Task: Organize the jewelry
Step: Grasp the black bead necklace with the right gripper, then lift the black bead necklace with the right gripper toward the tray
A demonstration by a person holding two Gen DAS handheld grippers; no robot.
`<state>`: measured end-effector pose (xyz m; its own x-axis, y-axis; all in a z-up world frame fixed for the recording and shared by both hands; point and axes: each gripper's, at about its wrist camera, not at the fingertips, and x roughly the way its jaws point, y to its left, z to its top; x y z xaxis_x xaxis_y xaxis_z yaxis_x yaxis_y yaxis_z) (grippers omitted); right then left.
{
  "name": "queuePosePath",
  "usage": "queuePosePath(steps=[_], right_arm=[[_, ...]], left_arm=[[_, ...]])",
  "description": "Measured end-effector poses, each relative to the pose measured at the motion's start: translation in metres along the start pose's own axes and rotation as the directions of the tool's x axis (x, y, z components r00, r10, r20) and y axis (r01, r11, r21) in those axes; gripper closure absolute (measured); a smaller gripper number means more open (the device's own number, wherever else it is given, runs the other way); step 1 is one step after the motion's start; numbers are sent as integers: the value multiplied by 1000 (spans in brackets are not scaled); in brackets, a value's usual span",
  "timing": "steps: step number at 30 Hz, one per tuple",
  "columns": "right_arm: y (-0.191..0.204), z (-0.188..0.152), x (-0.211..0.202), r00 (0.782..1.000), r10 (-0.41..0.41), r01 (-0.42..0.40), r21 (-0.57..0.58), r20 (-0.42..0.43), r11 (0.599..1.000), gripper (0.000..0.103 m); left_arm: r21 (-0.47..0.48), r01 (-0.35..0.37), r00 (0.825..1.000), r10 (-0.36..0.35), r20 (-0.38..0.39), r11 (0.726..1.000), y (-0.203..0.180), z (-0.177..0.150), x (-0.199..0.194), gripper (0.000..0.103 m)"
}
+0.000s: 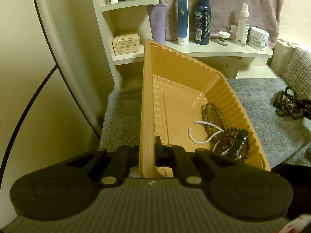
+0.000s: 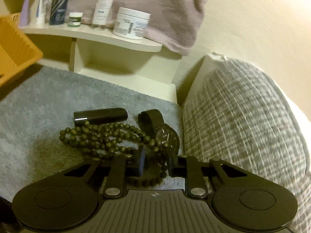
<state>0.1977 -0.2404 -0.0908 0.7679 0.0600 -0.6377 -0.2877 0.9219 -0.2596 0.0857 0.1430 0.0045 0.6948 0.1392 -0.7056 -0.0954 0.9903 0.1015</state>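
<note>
Left gripper [image 1: 147, 151] clamped on tray [image 1: 147, 97] rim. Right gripper [image 2: 155, 162] narrowed around beads [image 2: 101, 137], firm grip unconfirmed. Next: lift, carry to tray.

The left tool [image 1: 147, 151] is a matte black two-finger device: a ribbed dark grey body with a small white round mark at its centre, flanked by two large black discs, each with a shallow circular recess. From each disc angular black link arms with triangular cut-outs run forward to the fingers, pinned by round brass-coloured rivets. The right tool [image 2: 155, 163] has the same build, with silvery rivets and a crosshair mark on its ribbed body.
</note>
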Motion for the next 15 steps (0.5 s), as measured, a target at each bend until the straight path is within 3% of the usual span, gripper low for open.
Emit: queuePosePath(steps=[3,8,15], right_arm=[[0,3,4,1000,-4,4,-9,-13,1000,96],[0,9,-11,1000,-12,13,-34,24,999,96],[-1,31,-63,988,-9,21,-75,156,997,96]], left_arm=[[0,1,1000,-1,1,1000,0,0,0,97],[-2,1,1000,-1,2,1000,0,0,0,97],[-2,3,1000,-3,3,1000,0,0,1,97]])
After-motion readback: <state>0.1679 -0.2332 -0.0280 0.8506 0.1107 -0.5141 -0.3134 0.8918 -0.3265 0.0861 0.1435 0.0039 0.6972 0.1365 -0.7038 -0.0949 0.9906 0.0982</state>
